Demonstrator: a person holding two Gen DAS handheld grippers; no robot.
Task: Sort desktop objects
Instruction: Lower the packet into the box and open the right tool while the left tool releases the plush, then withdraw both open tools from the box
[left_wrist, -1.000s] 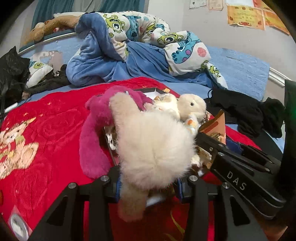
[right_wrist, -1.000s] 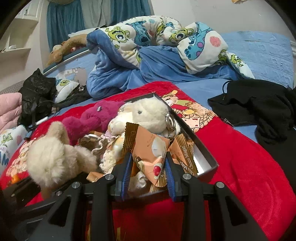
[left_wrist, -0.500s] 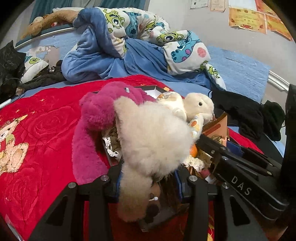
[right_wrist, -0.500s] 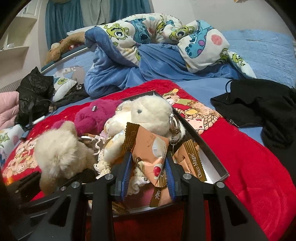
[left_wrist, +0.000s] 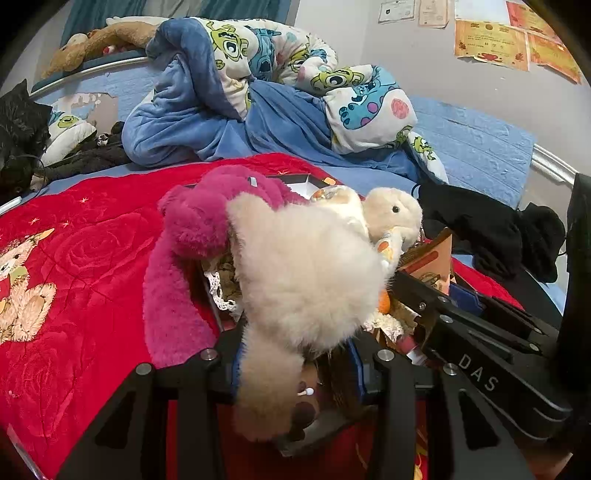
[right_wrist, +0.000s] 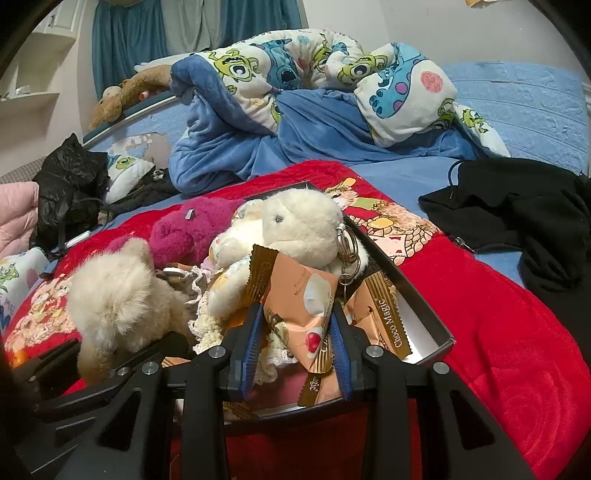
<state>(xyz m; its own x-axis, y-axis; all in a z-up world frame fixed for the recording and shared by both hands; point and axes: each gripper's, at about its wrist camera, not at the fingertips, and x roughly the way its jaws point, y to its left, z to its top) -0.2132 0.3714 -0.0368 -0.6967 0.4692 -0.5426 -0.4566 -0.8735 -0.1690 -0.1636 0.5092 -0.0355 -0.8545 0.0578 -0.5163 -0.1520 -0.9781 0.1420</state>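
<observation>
Left gripper (left_wrist: 295, 369): its two fingers are squeezed on the fluffy cream toy (left_wrist: 306, 280), holding it up over the near end of the box.
Right gripper (right_wrist: 295, 343): its blue pads (right_wrist: 251, 343) are pinched on a peach snack packet (right_wrist: 303, 306), just above the box.
Box (right_wrist: 413, 291): a flat black tray with a white inside, lying on the red blanket (right_wrist: 517, 350). It is piled full.
In the box: a white plush animal (right_wrist: 291, 225) with a metal key ring (right_wrist: 347, 247), a pink plush toy (left_wrist: 207, 229) flopping over the edge, and gold "Choco Magic" wrappers (right_wrist: 388, 317).
What could go wrong: the fluffy toy is soft and squashy, so it may slip out if the grip loosens. The heap is tall, so new things may roll off onto the blanket. The two grippers are very near each other and could bump.
Packet: shiny, thin and crinkly, so it may slide or tear if squeezed hard.
Feel of things: toys furry and round; blanket thick and fuzzy; box hard with straight edges.
</observation>
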